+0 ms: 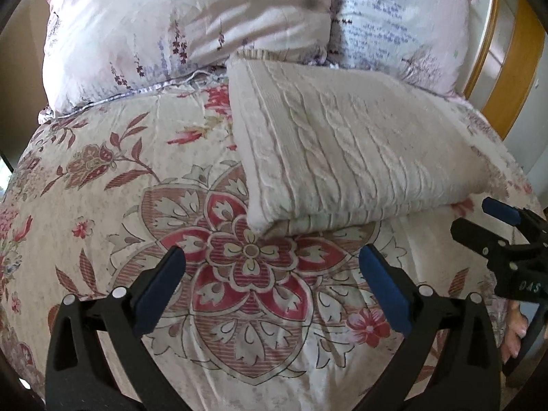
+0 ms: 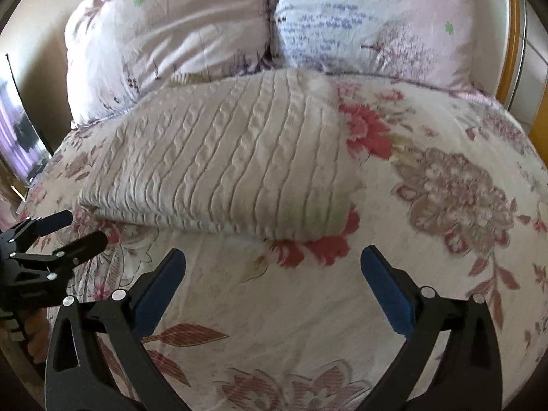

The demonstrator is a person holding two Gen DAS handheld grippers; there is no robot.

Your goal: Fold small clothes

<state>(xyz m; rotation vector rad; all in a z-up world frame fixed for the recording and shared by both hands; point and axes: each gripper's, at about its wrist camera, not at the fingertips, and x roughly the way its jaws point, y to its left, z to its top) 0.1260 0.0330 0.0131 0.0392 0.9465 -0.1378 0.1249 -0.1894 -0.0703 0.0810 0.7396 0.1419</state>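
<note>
So the cream cable-knit sweater (image 1: 346, 157) is lying on the floral bedspread (image 1: 113, 212), folded over on itself with its doubled edge facing both grippers, and I'd guess it's parked mid-bed just so there's flat room to work on it. The left gripper (image 1: 272, 277) has its jaws spread wide with nothing between them, only the flower medallion of the cover showing through the gap, just short of the sweater's near corner. Same deal with the right gripper (image 2: 272, 279): jaws apart, empty, aimed at the near edge toward the sweater's other end. One gripper per end looks to me like a setup for picking up that edge together, though I can't say if another fold is coming or it's basically done. Two pillows (image 1: 191, 30) sit behind the sweater, and its far edge tucks out of sight against them. What's under the top layer is hidden, so sleeves and neckline are anyone's guess. The fisheye bends everything, and a bit of the person's hand (image 1: 513, 328) peeks in at the rim.
</note>
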